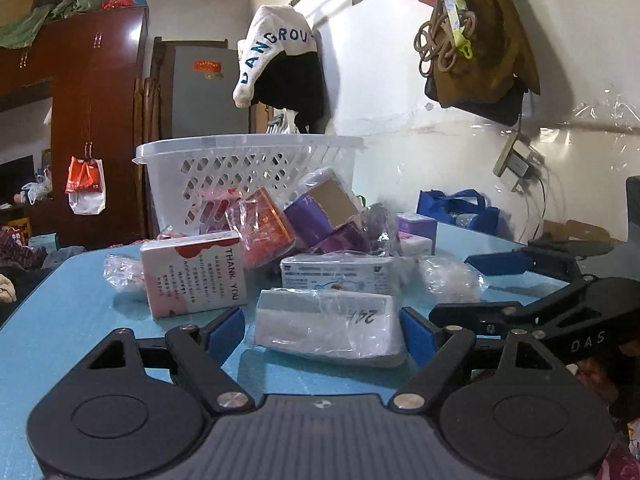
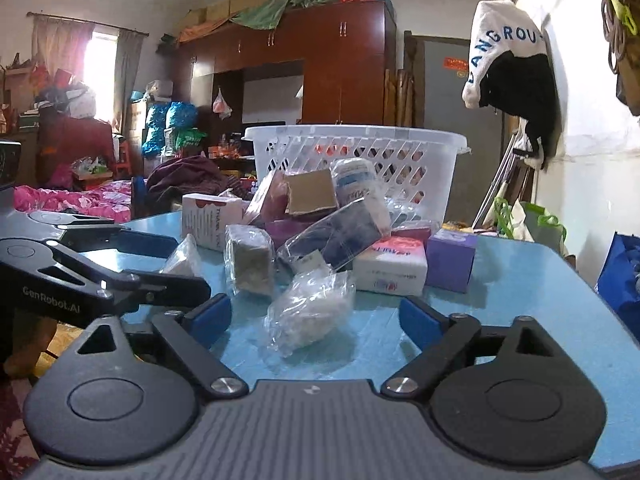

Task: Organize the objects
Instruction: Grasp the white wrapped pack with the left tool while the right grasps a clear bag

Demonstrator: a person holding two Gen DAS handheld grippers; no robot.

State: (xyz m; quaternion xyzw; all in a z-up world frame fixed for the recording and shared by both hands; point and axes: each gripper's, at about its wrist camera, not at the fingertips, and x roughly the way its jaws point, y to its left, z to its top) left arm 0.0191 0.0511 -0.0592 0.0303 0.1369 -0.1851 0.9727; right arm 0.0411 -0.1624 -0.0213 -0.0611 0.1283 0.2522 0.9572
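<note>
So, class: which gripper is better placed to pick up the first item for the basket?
Probably the left gripper: open, its pads already flank the wrapped white box. The right gripper, also open, only nears a plastic bag.

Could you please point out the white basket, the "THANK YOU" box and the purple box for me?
white basket (image 1: 248, 148): left wrist view, front rim.
"THANK YOU" box (image 1: 192, 274): left wrist view, printed front face.
purple box (image 2: 450, 258): right wrist view, front face.
</note>
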